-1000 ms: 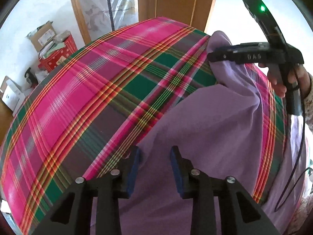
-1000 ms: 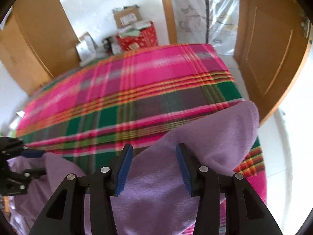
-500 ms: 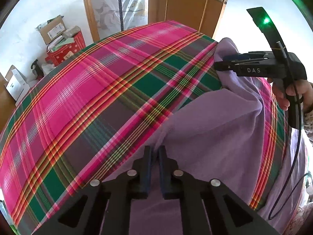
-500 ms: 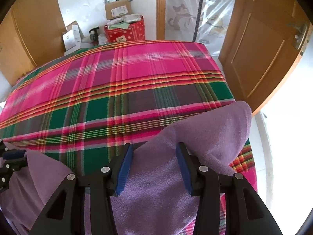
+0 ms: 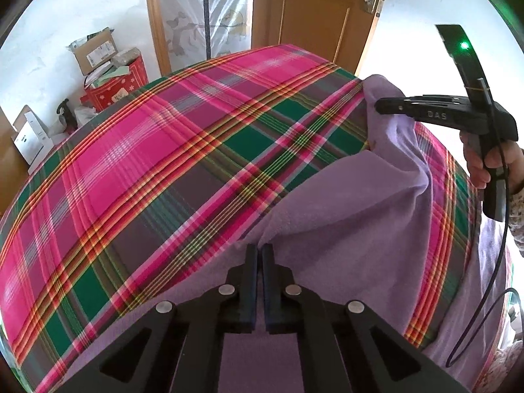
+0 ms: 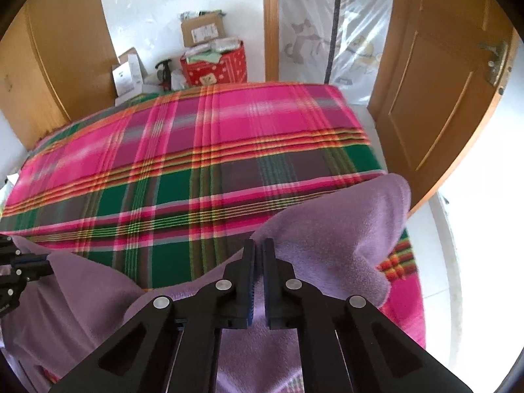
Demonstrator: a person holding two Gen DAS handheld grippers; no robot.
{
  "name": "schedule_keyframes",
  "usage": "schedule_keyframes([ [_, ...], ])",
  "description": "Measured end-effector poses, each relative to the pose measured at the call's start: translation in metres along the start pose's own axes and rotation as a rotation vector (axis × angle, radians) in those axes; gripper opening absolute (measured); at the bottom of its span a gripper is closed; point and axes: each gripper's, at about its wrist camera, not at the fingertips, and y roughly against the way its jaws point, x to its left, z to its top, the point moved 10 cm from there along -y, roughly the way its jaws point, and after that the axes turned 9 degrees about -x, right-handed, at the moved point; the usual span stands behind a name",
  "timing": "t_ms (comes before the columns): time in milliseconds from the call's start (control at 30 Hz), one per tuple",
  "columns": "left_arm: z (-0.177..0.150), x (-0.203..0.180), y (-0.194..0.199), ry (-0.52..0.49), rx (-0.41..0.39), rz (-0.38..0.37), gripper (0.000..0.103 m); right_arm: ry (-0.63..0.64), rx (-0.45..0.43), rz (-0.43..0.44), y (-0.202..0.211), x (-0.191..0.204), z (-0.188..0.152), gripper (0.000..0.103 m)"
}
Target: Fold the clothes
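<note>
Purple garment: lying on the plaid blanket, along its near edge. Left gripper and right gripper: both clenching the garment's far edge, lifting it off the blanket.

My lilac fleece garment lies rumpled across the near end of the plaid blanket, two edge points lifted, its far corner seemingly folded over.

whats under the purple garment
The purple garment lies on the plaid blanket, whose stripes run under its edge. Both the left gripper and the right gripper pinch that edge. What the blanket covers underneath cannot be seen.
</note>
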Motion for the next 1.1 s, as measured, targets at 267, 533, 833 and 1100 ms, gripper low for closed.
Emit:
schedule_keyframes([
  [267,-0.01,-0.011,0.014,0.012,-0.017,-0.007,0.003,-0.09,-0.036,0.006,0.04,-0.023,-0.018,0.004],
  [533,-0.02,-0.025,0.025,0.013,-0.024,-0.018,0.003,-0.151,-0.039,0.016,0.063,-0.034,-0.052,0.004],
  [833,-0.028,-0.032,0.023,0.009,-0.009,-0.014,0.003,-0.107,-0.064,-0.012,0.07,-0.031,-0.055,0.006],
  [1100,-0.029,-0.034,0.023,0.011,-0.004,-0.016,0.003,-0.051,-0.067,-0.019,0.05,-0.024,-0.023,0.031],
])
